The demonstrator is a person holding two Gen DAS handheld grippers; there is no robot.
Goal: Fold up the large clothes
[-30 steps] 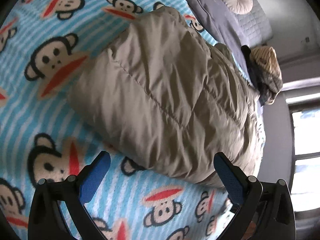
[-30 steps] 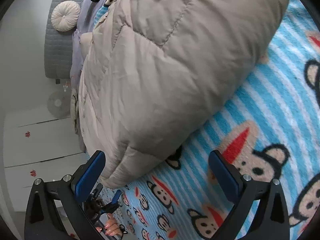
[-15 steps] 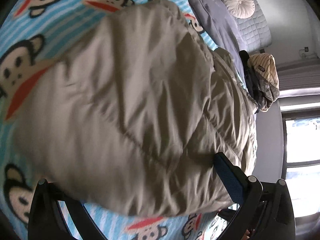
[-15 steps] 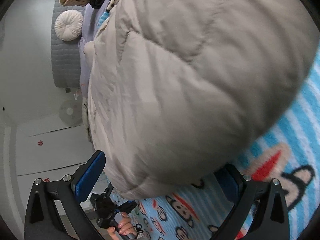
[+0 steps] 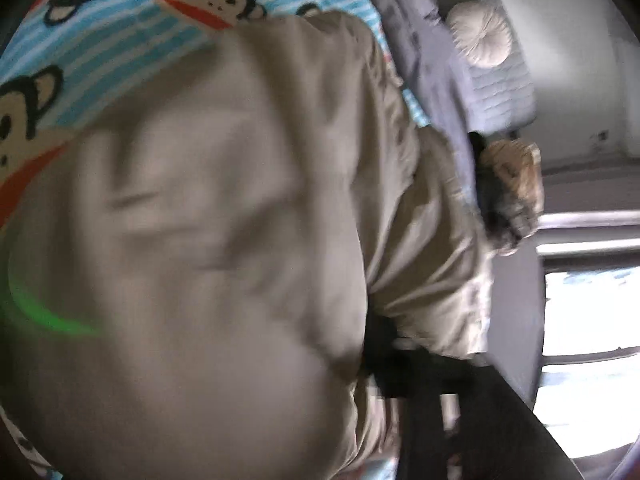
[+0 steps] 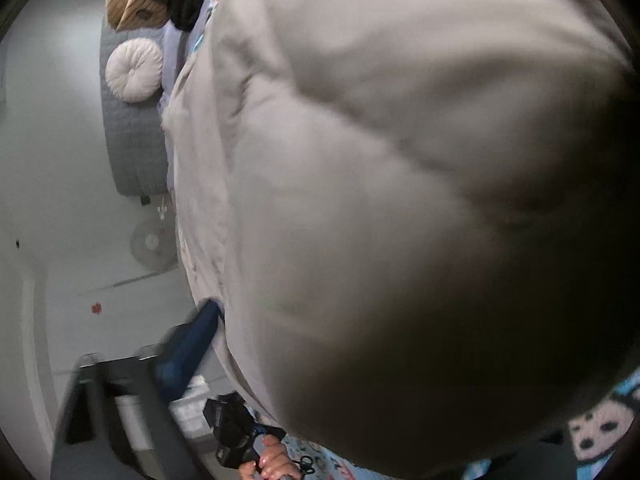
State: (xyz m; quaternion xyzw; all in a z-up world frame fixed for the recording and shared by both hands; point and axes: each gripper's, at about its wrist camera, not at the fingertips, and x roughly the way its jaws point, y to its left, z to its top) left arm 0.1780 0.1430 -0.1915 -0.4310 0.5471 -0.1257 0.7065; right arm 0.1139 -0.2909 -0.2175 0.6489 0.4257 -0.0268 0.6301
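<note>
A puffy beige coat (image 5: 224, 208) lies on a blue-striped monkey-print blanket (image 5: 120, 32) and fills most of both views. My left gripper (image 5: 320, 344) has the coat's near edge bunched between its closing jaws. Only its right finger (image 5: 384, 360) shows, pressed into the fabric; the other is buried under the coat. In the right wrist view the coat (image 6: 400, 200) bulges between the closing jaws of my right gripper (image 6: 316, 320). Its blue-padded left finger (image 6: 192, 344) stands at the coat's edge, and the other finger is hidden. A strip of the blanket (image 6: 600, 428) shows at lower right.
A round cream cushion (image 5: 480, 36) and a heap of other clothes (image 5: 512, 184) lie at the head of the bed. A bright window (image 5: 580, 312) is on the right. The right wrist view shows a floor fan (image 6: 154, 244) and a person's hand (image 6: 272, 460) on the other gripper's handle.
Both grippers pushed forward onto the coat's near edge, which now fills the views. Their jaws, wide open before, have come inward, the left much further than the right.
</note>
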